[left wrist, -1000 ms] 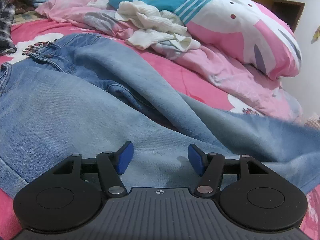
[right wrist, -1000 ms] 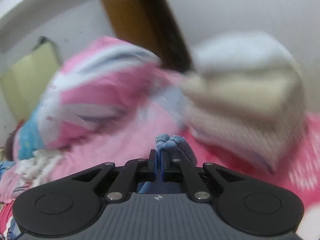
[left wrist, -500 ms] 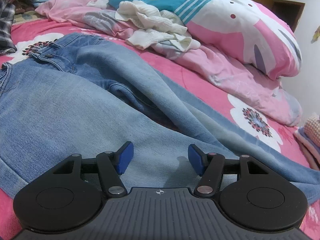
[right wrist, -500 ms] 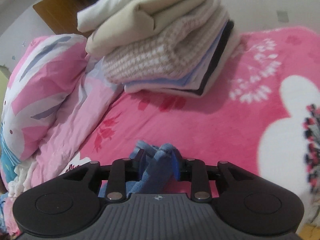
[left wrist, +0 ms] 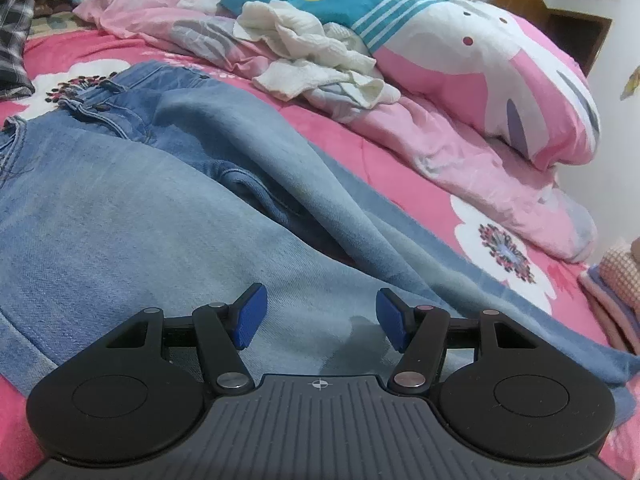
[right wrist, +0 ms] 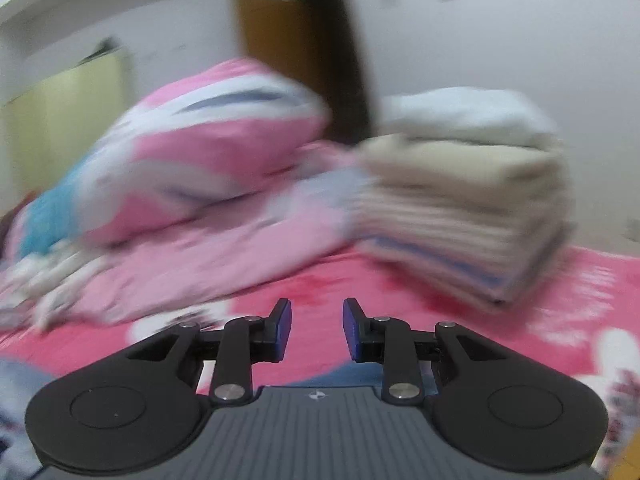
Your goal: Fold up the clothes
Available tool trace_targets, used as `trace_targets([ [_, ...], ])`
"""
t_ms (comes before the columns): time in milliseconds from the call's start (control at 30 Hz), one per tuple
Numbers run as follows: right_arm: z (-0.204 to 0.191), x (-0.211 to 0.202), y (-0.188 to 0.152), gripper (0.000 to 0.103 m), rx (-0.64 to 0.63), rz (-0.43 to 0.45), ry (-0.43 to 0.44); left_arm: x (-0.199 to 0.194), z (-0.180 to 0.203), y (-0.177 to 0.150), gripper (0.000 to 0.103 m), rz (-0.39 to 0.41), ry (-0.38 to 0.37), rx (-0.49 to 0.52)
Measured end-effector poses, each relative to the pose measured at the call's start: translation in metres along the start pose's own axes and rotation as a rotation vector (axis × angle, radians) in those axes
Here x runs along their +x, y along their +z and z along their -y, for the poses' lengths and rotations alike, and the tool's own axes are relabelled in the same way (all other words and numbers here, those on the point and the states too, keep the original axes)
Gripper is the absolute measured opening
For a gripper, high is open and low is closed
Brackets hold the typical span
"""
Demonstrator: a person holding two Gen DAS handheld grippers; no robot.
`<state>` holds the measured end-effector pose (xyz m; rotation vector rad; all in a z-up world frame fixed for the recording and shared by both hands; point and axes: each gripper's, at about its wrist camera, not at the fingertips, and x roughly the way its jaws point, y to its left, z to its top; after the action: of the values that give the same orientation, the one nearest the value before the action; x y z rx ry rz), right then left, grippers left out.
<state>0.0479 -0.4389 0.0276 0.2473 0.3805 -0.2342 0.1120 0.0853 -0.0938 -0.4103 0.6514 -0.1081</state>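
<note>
Light blue jeans [left wrist: 120, 220] lie spread on the pink flowered bedcover [left wrist: 400, 152], waistband [left wrist: 104, 108] at the far left, both legs running toward the right. My left gripper [left wrist: 320, 316] hovers open just over the near leg, blue pads [left wrist: 250, 316] apart with only denim beneath them. The right wrist view is blurred by motion. There my right gripper [right wrist: 317, 328] stands open with nothing between its pads, and a strip of denim [right wrist: 332, 378] shows just under it.
A pile of folded clothes [right wrist: 460, 208] sits on the bed ahead right of the right gripper, its edge [left wrist: 616, 280] at the far right of the left view. A crumpled white garment [left wrist: 316, 60] and pink quilt [left wrist: 480, 80] lie beyond the jeans. Plaid cloth [left wrist: 12, 48] lies far left.
My right gripper opened and let go of the denim hem it held, then swung away. The far trouser leg dropped flat onto the bed. The left gripper stayed still.
</note>
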Motion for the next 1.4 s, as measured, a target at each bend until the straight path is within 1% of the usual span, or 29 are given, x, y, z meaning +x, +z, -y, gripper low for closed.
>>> trace_targets([
  [100,-0.051,0.022,0.001,0.031,-0.071,-0.062,0.185,-0.003,-0.001,0.002,0.061,0.007,0.002,-0.002],
  [233,-0.132,0.064,-0.003,0.033,-0.182,-0.196,0.442,-0.01,-0.003,0.008,0.062,0.045,0.019,0.011],
  [267,-0.156,0.078,-0.007,0.042,-0.225,-0.251,0.502,-0.011,-0.003,0.01,0.062,0.055,0.026,0.014],
  [300,-0.179,0.093,-0.011,0.044,-0.269,-0.307,0.563,-0.011,-0.004,0.011,0.062,0.066,0.033,0.015],
  [367,-0.226,0.12,-0.025,0.047,-0.378,-0.385,0.619,-0.011,-0.007,0.014,0.062,0.08,0.048,0.014],
  [400,-0.248,0.134,-0.034,0.047,-0.445,-0.431,0.631,-0.011,-0.01,0.015,0.062,0.082,0.059,0.012],
  [500,-0.299,0.181,-0.063,0.047,-0.6,-0.526,0.565,-0.006,-0.016,0.016,0.062,0.066,0.087,0.001],
  [567,-0.317,0.207,-0.075,0.047,-0.616,-0.588,0.557,-0.005,-0.019,0.018,0.061,0.067,0.096,-0.007],
  [633,-0.329,0.22,-0.083,0.047,-0.599,-0.638,0.596,-0.004,-0.022,0.021,0.061,0.076,0.101,-0.017],
  [733,-0.337,0.226,-0.091,0.046,-0.601,-0.676,0.654,-0.004,-0.027,0.025,0.061,0.097,0.093,-0.039],
  [767,-0.341,0.227,-0.095,0.044,-0.631,-0.678,0.646,-0.004,-0.027,0.026,0.061,0.102,0.091,-0.043],
  [800,-0.341,0.225,-0.096,0.042,-0.655,-0.667,0.638,-0.003,-0.028,0.026,0.061,0.106,0.092,-0.045],
  [833,-0.341,0.223,-0.097,0.032,-0.678,-0.655,0.63,-0.002,-0.028,0.026,0.06,0.107,0.097,-0.045],
  [867,-0.342,0.22,-0.098,0.014,-0.701,-0.643,0.622,0.0,-0.027,0.026,0.06,0.104,0.104,-0.044],
  [933,-0.346,0.215,-0.094,0.006,-0.727,-0.613,0.6,0.003,-0.027,0.025,0.06,0.096,0.118,-0.041],
  [1100,-0.36,0.195,-0.074,0.005,-0.816,-0.401,0.517,0.003,-0.029,0.024,0.06,0.086,0.13,-0.043],
  [1167,-0.368,0.198,-0.066,0.005,-0.838,-0.337,0.469,0.003,-0.03,0.024,0.059,0.081,0.128,-0.046],
  [1267,-0.381,0.21,-0.062,0.005,-0.868,-0.273,0.398,0.003,-0.032,0.025,0.059,0.074,0.125,-0.05],
  [1400,-0.391,0.241,-0.073,0.005,-0.876,-0.274,0.33,0.003,-0.035,0.026,0.059,0.064,0.117,-0.06],
])
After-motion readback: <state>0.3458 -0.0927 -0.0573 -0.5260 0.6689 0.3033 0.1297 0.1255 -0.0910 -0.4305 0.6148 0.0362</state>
